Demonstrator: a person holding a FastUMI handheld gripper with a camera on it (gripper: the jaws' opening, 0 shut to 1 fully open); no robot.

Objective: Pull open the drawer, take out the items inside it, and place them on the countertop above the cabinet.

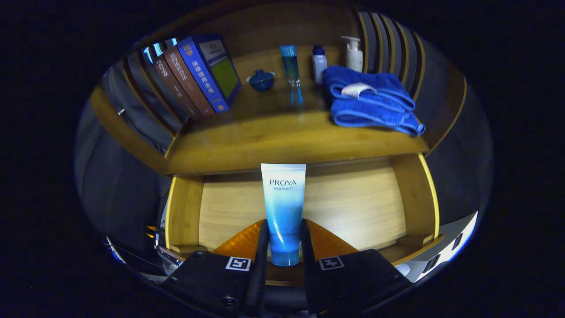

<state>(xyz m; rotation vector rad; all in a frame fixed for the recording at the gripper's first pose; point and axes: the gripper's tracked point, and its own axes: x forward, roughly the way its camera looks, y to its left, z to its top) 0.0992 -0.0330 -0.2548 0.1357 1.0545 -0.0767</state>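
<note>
The tool is clenched on the tube, held upright over the open drawer. Lift straight, keep the squeeze steady, then carry toward twelve o'clock onto the surface, left of the towel.

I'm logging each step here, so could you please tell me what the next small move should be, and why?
Probably lift the tube up and forward onto the countertop. The hand-held gripper is shut on its lower end, over the open drawer, and bare wood lies ahead between the books and the towel.
</note>
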